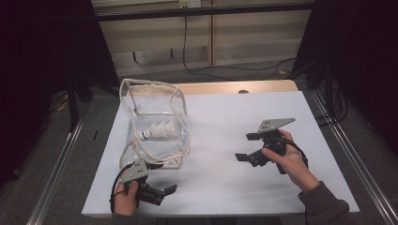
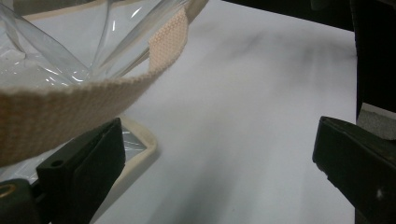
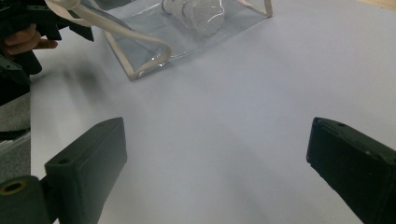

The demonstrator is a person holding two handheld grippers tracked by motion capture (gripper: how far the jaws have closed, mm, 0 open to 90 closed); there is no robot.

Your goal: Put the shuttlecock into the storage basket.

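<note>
A clear plastic bag (image 1: 155, 122) with beige webbing trim lies on the left of the white table sheet (image 1: 225, 178). A white shuttlecock (image 1: 159, 131) lies on its side inside it. My left gripper (image 1: 164, 179) is open at the bag's near corner. In the left gripper view the bag's beige strap (image 2: 70, 100) arcs just above the left jaw, and the left gripper (image 2: 217, 140) holds nothing. My right gripper (image 1: 247, 146) is open over bare sheet, well right of the bag. The right gripper view has the right gripper (image 3: 217, 135) empty, with the bag (image 3: 154, 35) and shuttlecock (image 3: 196, 9) beyond.
The wooden table edge (image 1: 234, 87) shows at the back. Metal rails (image 1: 347, 154) run along both sides of the table, and a black cable (image 1: 220, 69) lies on the floor behind. The person's left hand (image 3: 23, 39) appears far off in the right gripper view.
</note>
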